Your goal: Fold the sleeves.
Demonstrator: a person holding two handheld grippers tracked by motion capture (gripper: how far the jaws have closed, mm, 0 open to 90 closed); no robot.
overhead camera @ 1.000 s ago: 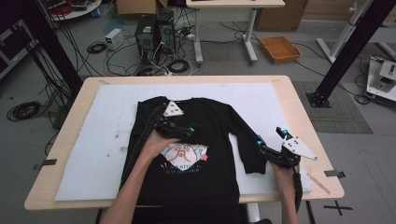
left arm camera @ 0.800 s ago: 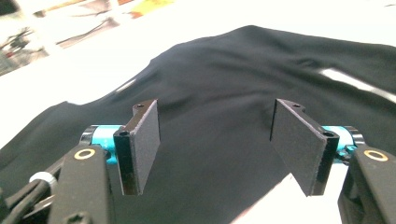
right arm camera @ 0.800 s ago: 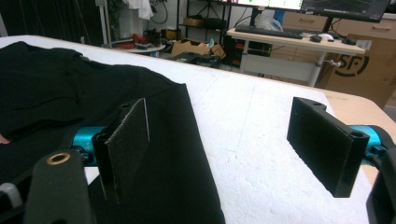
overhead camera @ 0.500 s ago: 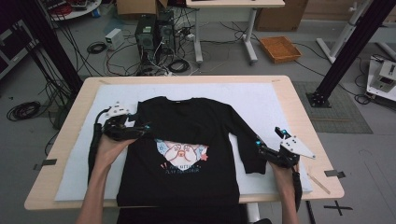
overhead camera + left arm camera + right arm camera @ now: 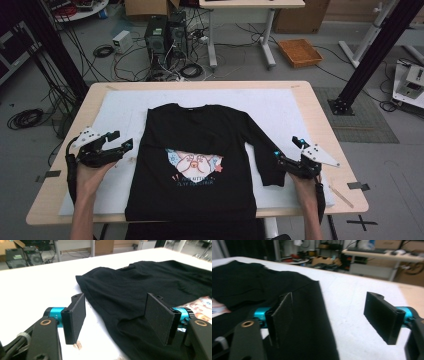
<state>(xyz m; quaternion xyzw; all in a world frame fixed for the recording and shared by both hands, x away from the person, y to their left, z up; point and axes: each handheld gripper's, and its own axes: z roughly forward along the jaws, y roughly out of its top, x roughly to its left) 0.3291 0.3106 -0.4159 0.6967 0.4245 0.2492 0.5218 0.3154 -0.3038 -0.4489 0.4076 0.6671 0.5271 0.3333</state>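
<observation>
A black sweatshirt [image 5: 200, 135] with a cartoon print [image 5: 195, 167] lies flat on the white mat [image 5: 280, 105]. Its right sleeve [image 5: 262, 150] runs down toward my right gripper [image 5: 287, 147]. In the right gripper view that gripper [image 5: 334, 315] has just been closing a little, with the sleeve's edge [image 5: 307, 315] between the jaws and the pads not pressing it. My left gripper [image 5: 121, 140] hangs low beside the shirt's left edge. In its own view the left gripper [image 5: 116, 315] is open, with the black cloth [image 5: 140, 285] reaching in between the jaws, untouched.
The mat covers most of a wooden table [image 5: 325, 115]. A thin wooden stick [image 5: 342, 196] lies near the front right corner. On the floor behind the table are computer towers [image 5: 160, 32], loose cables and an orange tray [image 5: 300, 52]. A black post [image 5: 365, 60] stands at the right.
My left hand has swept from the middle of the shirt out to the left, past its left edge, and dropped a little. The right hand has stayed put.
</observation>
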